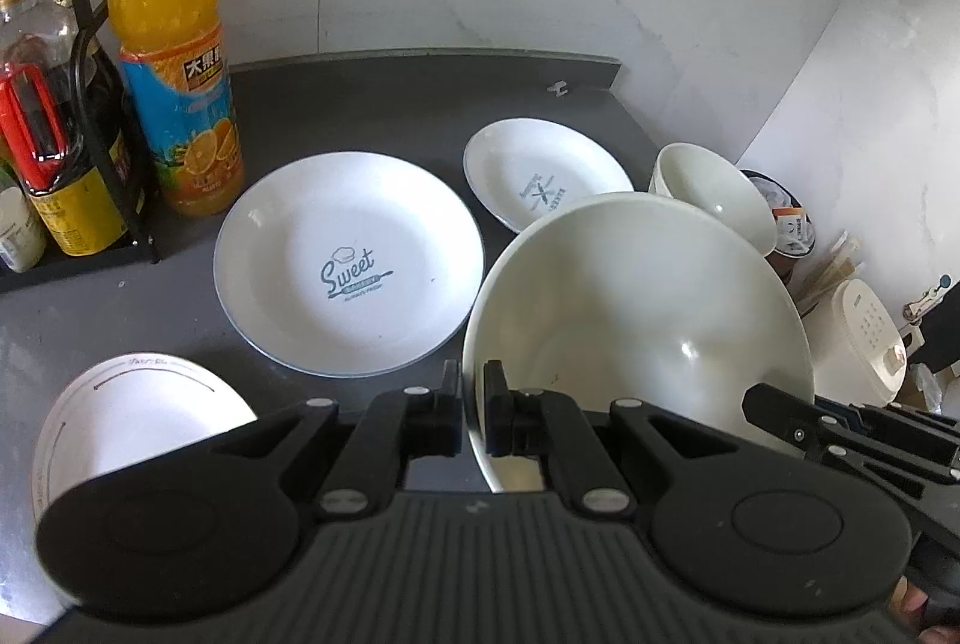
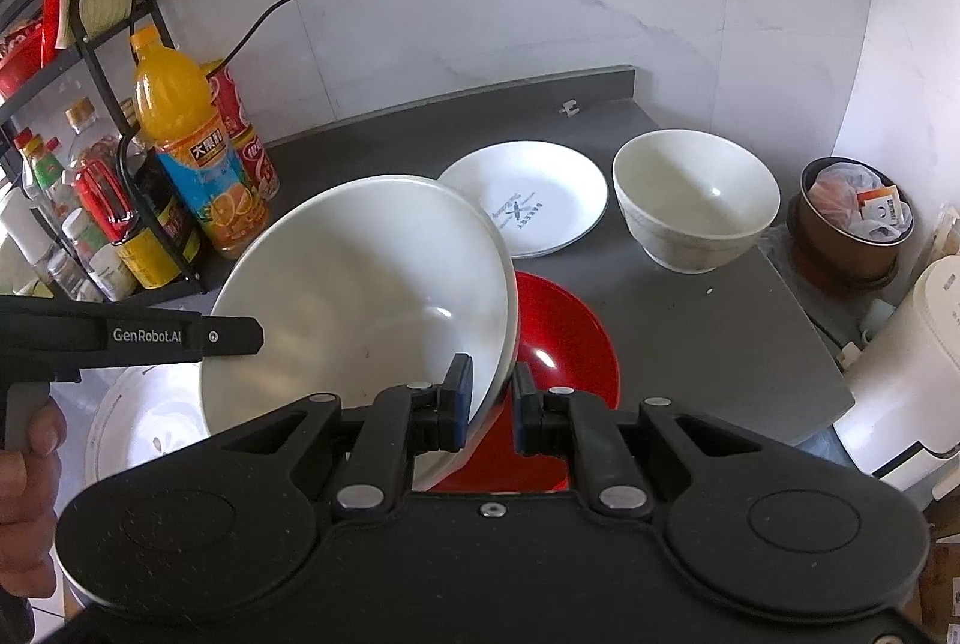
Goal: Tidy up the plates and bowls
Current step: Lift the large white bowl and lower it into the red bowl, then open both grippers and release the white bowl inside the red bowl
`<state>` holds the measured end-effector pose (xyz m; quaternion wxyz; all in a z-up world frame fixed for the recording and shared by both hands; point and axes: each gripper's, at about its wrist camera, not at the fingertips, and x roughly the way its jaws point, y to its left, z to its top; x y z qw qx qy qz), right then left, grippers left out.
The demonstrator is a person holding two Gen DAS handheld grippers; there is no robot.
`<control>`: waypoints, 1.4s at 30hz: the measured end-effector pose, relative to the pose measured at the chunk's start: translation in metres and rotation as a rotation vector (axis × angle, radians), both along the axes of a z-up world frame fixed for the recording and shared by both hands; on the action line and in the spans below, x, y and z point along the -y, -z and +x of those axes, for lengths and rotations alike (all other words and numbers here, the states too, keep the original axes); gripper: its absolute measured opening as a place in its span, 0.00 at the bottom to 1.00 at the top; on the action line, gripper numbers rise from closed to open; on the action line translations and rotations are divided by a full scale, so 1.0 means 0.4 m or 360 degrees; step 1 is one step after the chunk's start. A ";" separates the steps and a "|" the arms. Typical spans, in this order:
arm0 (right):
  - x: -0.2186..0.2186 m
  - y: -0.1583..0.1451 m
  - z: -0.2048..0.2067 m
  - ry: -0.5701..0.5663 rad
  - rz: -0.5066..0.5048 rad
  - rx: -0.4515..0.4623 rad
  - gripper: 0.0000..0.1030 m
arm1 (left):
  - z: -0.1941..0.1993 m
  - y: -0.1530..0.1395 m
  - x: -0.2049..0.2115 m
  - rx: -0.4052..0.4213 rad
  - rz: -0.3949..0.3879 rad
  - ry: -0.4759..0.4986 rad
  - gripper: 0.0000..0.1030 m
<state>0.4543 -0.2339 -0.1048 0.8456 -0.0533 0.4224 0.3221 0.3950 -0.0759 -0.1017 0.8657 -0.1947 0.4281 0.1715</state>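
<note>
- The dark grey counter (image 2: 708, 344) is carrying pretty much everything here, running back to a pale marble-look wall.
- The big white bowl (image 2: 360, 296) is hanging tilted above the counter, held from both sides, with its open side facing the cameras.
- The left gripper (image 1: 474, 407) is pinching the bowl's near rim, fingers narrowed down on the thin edge. A person's hand (image 2: 27, 464) is wrapping around its handle in the right wrist view.
- The right gripper (image 2: 492, 407) is clamping the opposite rim, one finger sitting inside the bowl and the other outside.
- A red plate (image 2: 564, 344) is lying flat on the counter right under the raised bowl, partly hidden by it.
- The "Sweet" plate (image 1: 348, 263) is sitting flat mid-counter, just beside the orange juice bottle (image 1: 174, 62).
- A smaller printed plate (image 2: 528, 200) is resting further back, close to the wall.
- A small white bowl (image 2: 696, 200) is standing upright just to the right of that plate, near the counter's edge.
- Another white plate with grey markings (image 1: 138, 416) is peeking out at the near left, mostly behind the left gripper's body.
</note>
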 end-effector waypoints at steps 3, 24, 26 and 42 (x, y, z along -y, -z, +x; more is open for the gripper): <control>-0.003 0.010 0.005 0.0019 -0.0019 -0.0013 0.13 | 0.013 0.012 -0.003 -0.0010 -0.0010 0.0016 0.05; 0.004 0.090 0.076 0.0041 -0.0192 -0.0133 0.13 | 0.123 0.102 0.027 -0.0157 -0.0055 0.0104 0.05; 0.000 0.094 0.082 0.0019 -0.0203 -0.0141 0.14 | 0.125 0.109 0.025 -0.0175 -0.0047 0.0102 0.05; -0.030 0.135 0.086 -0.0053 -0.0274 -0.0189 0.26 | 0.136 0.128 0.018 -0.0225 0.0028 0.0103 0.08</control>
